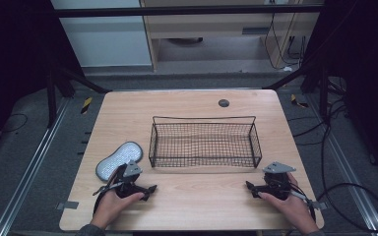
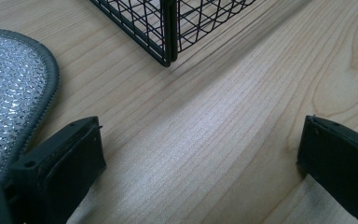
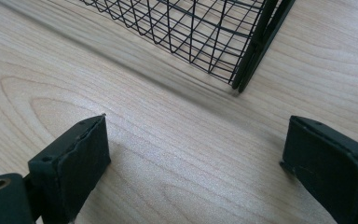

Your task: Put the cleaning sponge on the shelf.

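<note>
Now: two grippers rest low on a pale wood-grain desk, one wire basket and one silvery pad before them.

One black wire-mesh basket, rectangular and open-topped, stands mid-desk; one oval pad with a glittering, dimpled silver face and grey stitched edge lies flat beside the basket's left end. The left gripper, in the person's left hand, has its jaws spread wide over bare wood, the pad touching or just beside its left jaw. The right gripper, in the right hand, is likewise spread, the basket's near corner just ahead.
</note>
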`<state>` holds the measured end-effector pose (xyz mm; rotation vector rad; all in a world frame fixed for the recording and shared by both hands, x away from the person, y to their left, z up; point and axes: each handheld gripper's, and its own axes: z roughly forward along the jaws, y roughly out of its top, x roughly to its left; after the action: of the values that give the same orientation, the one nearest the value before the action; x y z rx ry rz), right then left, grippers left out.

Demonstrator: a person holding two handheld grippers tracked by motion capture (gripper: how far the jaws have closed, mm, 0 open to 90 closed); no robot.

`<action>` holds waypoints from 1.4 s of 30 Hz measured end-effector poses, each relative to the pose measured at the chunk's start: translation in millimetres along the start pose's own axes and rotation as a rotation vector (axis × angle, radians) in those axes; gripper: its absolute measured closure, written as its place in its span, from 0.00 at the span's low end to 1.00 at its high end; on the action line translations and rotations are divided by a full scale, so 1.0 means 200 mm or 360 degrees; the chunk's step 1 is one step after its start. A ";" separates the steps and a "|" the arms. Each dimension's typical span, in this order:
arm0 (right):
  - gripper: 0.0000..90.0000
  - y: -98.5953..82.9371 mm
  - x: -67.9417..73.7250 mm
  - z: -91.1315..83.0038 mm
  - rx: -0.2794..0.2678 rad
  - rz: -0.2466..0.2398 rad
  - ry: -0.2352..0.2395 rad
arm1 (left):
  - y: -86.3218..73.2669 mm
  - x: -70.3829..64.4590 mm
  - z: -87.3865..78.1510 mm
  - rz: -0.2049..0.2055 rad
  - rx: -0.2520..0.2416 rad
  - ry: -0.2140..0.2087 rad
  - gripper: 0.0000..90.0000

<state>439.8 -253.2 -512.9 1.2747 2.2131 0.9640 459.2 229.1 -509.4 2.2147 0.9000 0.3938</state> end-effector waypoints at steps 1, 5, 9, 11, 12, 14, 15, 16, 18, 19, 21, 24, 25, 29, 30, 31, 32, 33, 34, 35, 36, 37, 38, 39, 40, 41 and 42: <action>0.08 0.00 0.00 0.00 0.0001 0.0002 0.0000 | 0.00 0.00 0.00 0.0000 0.0000 0.0000 0.00; 0.08 0.00 0.00 0.00 0.0002 0.0001 0.0001 | 0.00 0.00 0.00 0.0001 0.0000 0.0001 0.00; 0.07 0.00 0.00 0.00 0.0004 0.0004 0.0001 | 0.00 0.00 0.00 0.0003 -0.0002 -0.0005 0.00; 0.07 0.00 0.00 0.00 0.0005 0.0003 -0.0001 | 0.00 0.00 0.00 0.0003 -0.0002 -0.0006 0.00; 0.07 0.00 0.00 0.00 0.0006 0.0002 -0.0002 | 0.00 0.00 0.00 0.0007 -0.0002 -0.0011 0.00; 0.06 0.00 0.01 0.00 0.0007 0.0003 -0.0002 | 0.00 0.00 0.00 0.0008 -0.0002 -0.0013 0.00; 0.06 0.00 0.01 0.00 0.0007 0.0003 -0.0003 | 0.00 0.01 -0.01 0.0027 0.0000 -0.0031 0.00; 0.06 0.00 0.01 0.00 0.0007 0.0003 -0.0003 | -0.01 0.02 -0.02 0.0032 -0.0006 -0.0055 0.00; 0.06 0.00 0.01 0.00 0.0007 0.0003 -0.0004 | -0.01 0.02 -0.03 0.0023 -0.0036 -0.0073 0.04; 0.06 0.00 0.01 0.00 0.0008 0.0003 -0.0004 | -0.01 0.03 -0.04 0.0015 -0.0050 -0.0066 0.03; 0.06 0.00 0.01 0.00 0.0009 0.0003 -0.0004 | 0.01 0.03 -0.08 0.0004 -0.0099 -0.0024 0.03; 0.06 0.00 0.01 0.00 0.0008 0.0002 -0.0005 | 0.02 0.05 -0.13 0.0005 -0.0164 0.0065 0.04; 0.06 0.00 0.01 0.00 0.0009 0.0005 -0.0006 | 0.02 0.05 -0.15 0.0008 -0.0175 0.0102 0.04; 0.06 0.00 0.01 0.00 0.0009 0.0006 -0.0007 | 0.03 0.08 -0.20 -0.0001 -0.0187 0.0224 0.04; 0.06 0.00 0.01 0.00 0.0009 0.0006 -0.0008 | 0.03 0.08 -0.20 -0.0001 -0.0187 0.0224 0.04; 0.06 0.00 0.01 0.00 0.0009 0.0006 -0.0008 | 0.03 0.09 -0.21 -0.0003 -0.0174 0.0248 0.04; 0.06 0.00 0.01 0.00 0.0009 0.0006 -0.0008 | 0.03 0.09 -0.21 -0.0003 -0.0174 0.0248 0.04; 0.06 0.00 0.01 0.00 0.0009 0.0006 -0.0009 | 0.02 0.10 -0.23 -0.0040 -0.0163 0.0257 0.05; 0.06 0.00 0.01 0.00 0.0010 0.0007 -0.0009 | 0.03 0.10 -0.23 -0.0039 -0.0153 0.0256 0.06; 0.06 0.00 0.01 0.00 0.0008 0.0013 -0.0011 | 0.03 0.10 -0.24 -0.0038 -0.0144 0.0260 0.06; 0.06 0.00 0.01 0.00 0.0010 0.0018 -0.0012 | 0.02 0.11 -0.24 -0.0037 -0.0133 0.0275 0.06; 0.06 0.00 0.01 0.00 0.0007 0.0007 -0.0017 | 0.02 0.11 -0.24 -0.0037 -0.0133 0.0275 0.07; 0.06 0.00 0.01 0.00 0.0008 0.0007 -0.0018 | 0.03 0.14 -0.24 -0.0069 -0.0136 0.0272 0.07; 0.06 0.00 0.01 0.00 0.0008 0.0007 -0.0019 | 0.03 0.16 -0.24 -0.0084 -0.0133 0.0259 0.07; 0.06 0.00 0.01 0.00 0.0007 0.0006 -0.0020 | 0.04 0.18 -0.24 -0.0083 -0.0113 0.0268 0.07; 0.06 0.00 0.01 0.00 0.0007 0.0006 -0.0019 | 0.05 0.20 -0.25 -0.0072 -0.0091 0.0299 0.07; 0.06 0.00 0.01 0.00 0.0008 0.0007 -0.0019 | 0.05 0.22 -0.25 -0.0072 -0.0080 0.0309 0.07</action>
<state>439.2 -250.9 -513.2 1.2845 2.2060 0.9509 469.9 279.5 -465.9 2.1326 1.0283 0.6114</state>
